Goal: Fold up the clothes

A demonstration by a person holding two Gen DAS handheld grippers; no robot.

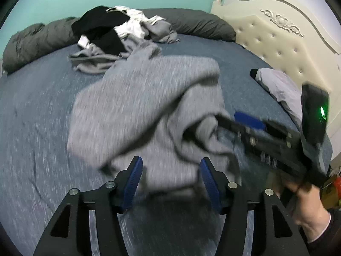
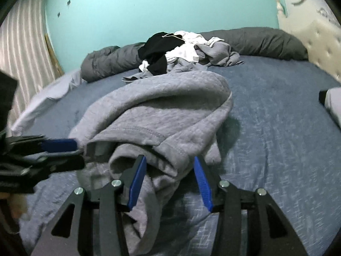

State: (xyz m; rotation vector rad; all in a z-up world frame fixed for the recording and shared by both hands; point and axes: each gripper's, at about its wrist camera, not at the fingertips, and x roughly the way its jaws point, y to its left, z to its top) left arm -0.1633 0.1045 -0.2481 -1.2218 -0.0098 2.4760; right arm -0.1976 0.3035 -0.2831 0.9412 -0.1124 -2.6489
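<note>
Right wrist: right gripper (image 2: 170,179) jaws apart over grey sweatshirt (image 2: 162,111); left gripper (image 1: 170,179) likewise; bare sheet (image 2: 277,128) rightward.

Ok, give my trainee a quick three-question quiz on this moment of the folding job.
1. True or false: the grey sweatshirt lies flat and neatly folded on the blue bed sheet.
2. What lies beyond it: A) a pile of unfolded clothes, B) a laundry basket, C) a suitcase?
3. Fill in: the left gripper stands ____.

Key: 1 false, it is bunched; 2 A; 3 open. The right gripper is open too, with cloth between its fingers.
</note>
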